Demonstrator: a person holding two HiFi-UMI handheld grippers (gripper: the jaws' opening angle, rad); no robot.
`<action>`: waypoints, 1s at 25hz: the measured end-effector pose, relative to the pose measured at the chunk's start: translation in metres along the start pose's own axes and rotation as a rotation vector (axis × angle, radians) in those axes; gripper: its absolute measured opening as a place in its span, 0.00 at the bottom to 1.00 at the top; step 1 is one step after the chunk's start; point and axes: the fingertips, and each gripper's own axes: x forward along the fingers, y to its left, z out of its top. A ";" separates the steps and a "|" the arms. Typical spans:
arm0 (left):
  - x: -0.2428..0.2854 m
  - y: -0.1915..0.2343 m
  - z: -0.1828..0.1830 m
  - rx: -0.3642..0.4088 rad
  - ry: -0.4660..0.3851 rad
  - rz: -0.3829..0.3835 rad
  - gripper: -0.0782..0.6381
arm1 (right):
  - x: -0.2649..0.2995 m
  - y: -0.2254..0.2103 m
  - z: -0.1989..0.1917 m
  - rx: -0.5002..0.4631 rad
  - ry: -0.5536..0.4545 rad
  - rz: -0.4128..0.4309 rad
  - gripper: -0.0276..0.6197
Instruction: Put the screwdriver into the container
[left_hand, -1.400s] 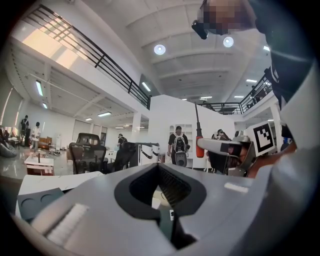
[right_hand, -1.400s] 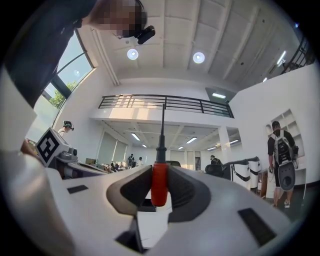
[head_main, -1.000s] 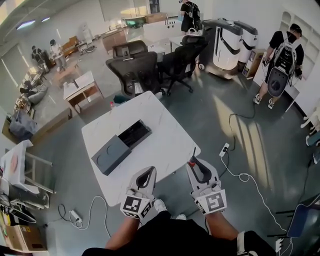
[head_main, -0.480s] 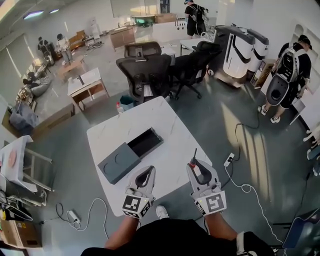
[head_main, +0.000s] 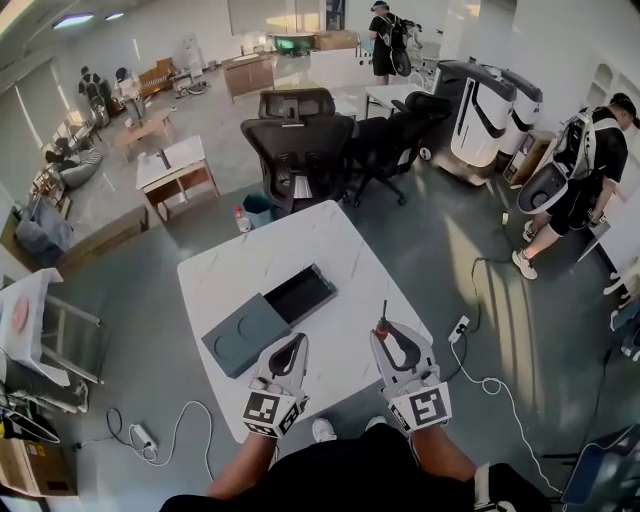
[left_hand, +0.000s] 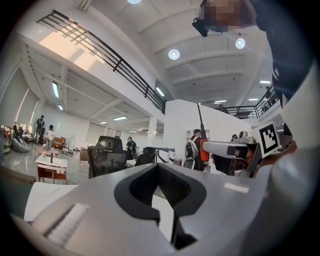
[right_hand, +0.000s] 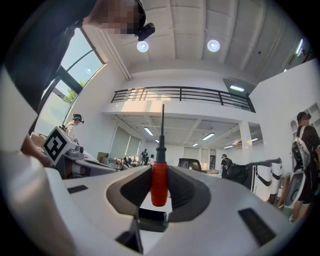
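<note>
1. The red-handled screwdriver with a skinny black shaft (right_hand: 159, 181) is upright, gripped in the right gripper (right_hand: 160, 169) jaws, near the surface's right corner.
2. The left gripper (left_hand: 159, 166) jaws are closed on nothing.
3. The matte dark grey rectangular container (head_main: 268, 318) sits mid-surface (head_main: 300, 245), half uncovered.

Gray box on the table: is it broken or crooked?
Not broken. The gray box sits slantwise on the table and is slid half open, its dark inside showing. Nothing is spilled. The screwdriver stands upright in the jaws of the right gripper.
</note>
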 end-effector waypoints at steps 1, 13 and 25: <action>0.000 0.001 -0.001 0.000 0.001 0.001 0.12 | 0.003 0.000 0.001 -0.004 -0.003 0.006 0.20; 0.027 0.019 -0.005 0.009 0.019 0.106 0.12 | 0.041 -0.026 -0.017 0.003 -0.003 0.100 0.20; 0.078 0.031 -0.006 0.034 0.026 0.309 0.12 | 0.091 -0.087 -0.046 0.050 -0.015 0.263 0.20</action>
